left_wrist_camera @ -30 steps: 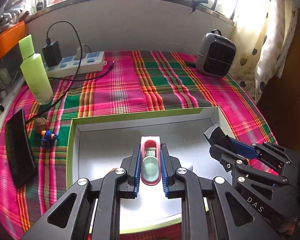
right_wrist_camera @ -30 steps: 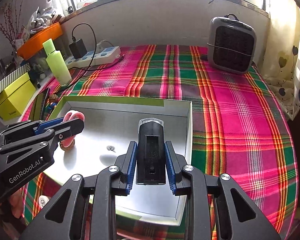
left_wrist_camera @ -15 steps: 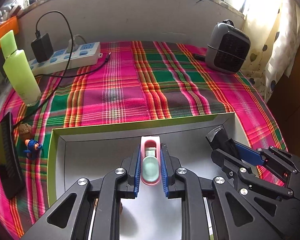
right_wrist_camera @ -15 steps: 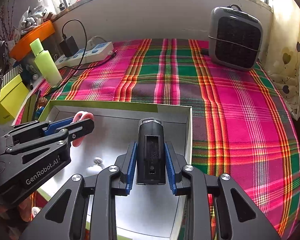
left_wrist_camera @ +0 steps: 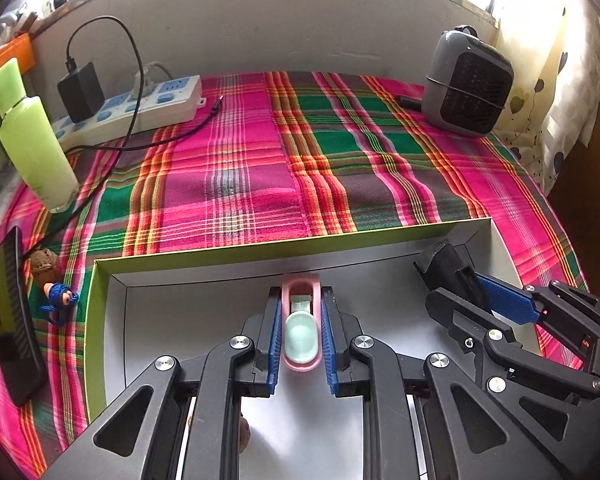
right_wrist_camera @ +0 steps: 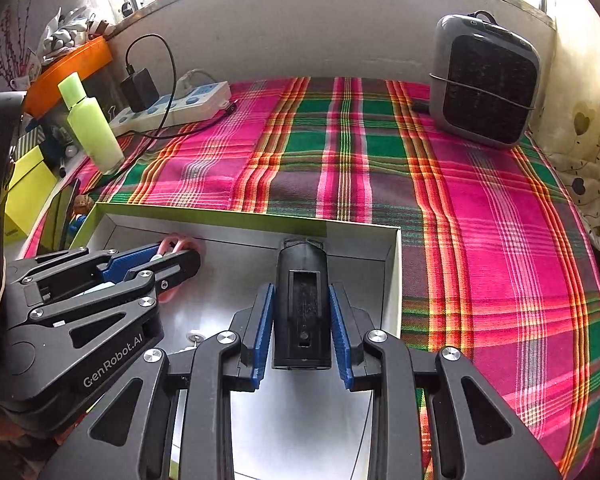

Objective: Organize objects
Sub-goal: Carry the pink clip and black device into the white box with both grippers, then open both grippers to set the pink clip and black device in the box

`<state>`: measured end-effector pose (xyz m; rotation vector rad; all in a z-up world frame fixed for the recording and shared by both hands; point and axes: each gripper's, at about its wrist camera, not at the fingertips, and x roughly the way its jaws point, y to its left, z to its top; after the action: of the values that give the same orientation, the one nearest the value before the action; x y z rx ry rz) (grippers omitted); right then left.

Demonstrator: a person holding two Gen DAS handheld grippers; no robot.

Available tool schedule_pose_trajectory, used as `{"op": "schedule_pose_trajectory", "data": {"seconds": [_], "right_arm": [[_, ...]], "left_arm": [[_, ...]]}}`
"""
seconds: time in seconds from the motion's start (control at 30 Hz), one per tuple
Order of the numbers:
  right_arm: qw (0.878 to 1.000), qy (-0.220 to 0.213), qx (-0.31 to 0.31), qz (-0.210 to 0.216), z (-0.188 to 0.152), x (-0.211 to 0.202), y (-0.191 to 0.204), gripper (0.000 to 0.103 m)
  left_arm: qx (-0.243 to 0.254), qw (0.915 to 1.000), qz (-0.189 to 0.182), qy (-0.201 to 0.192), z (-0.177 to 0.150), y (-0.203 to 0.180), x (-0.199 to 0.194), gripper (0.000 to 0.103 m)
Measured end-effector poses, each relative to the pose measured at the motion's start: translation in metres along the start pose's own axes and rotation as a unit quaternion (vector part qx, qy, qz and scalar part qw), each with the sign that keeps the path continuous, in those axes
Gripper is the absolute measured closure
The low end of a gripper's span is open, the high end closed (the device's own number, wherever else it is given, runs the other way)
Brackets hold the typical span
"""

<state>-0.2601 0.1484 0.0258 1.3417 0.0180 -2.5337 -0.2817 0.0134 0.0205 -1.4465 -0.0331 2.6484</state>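
Covering the surface: a bright plaid cloth (left_wrist_camera: 252, 184) of pink, green and orange lay under everything.
Box: a shallow open cardboard box (left_wrist_camera: 228, 250) with a lime-green outside and a grey-white inside sat on the near part of the cloth; both grippers reached down into it.
Heater: a small grey fan heater with a dark grille (right_wrist_camera: 486, 84) stood at the far right of the cloth, well apart from the box.
Power strip: a white power strip with blue sockets (left_wrist_camera: 140, 106) lay at the far left, a black charger plugged into it.
Bottle: a tall pale-green plastic bottle (left_wrist_camera: 32, 144) stood upright at the left edge, near the strip.
Right gripper: the right gripper (right_wrist_camera: 302, 320) was clamped on a black, blocky plastic device with a recessed slot (right_wrist_camera: 302, 296), whose far end sat close to the box's far wall and near its right wall; whether it touched the floor of the box could not be told.
Left gripper: the left gripper (left_wrist_camera: 300, 330) was clamped on a small pink oval case with a mint-green insert (left_wrist_camera: 300, 328), held inside the box close to the far wall, left of the black device.
Figure: a small brown-headed toy figure with blue body (left_wrist_camera: 50, 280) lay on the cloth just outside the box's left wall.
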Motion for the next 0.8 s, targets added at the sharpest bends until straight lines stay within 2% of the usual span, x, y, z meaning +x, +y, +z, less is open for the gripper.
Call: {"op": "schedule_pose_trajectory", "data": {"seconds": [0.33,0.67,0.8], "right_arm": [[1.000,0.001,-0.001,-0.001,0.0015,0.0019,0.0003,0.074],[1.000,-0.002,0.001,-0.007,0.0017,-0.0014,0.0000,0.074],[1.000,-0.008,0.009,-0.004,0.0000,-0.0066,-0.0024,0.066]], "left_arm": [[0.000,1.0000,0.000,0.003,0.0001,-0.0004,0.0007,0.085],[-0.004,0.9999,0.009,0.008,-0.0019,0.0003,-0.0012,0.071],[0.000,0.9999,0.012,0.006,-0.0043,-0.0001,-0.0046,0.066]]}}
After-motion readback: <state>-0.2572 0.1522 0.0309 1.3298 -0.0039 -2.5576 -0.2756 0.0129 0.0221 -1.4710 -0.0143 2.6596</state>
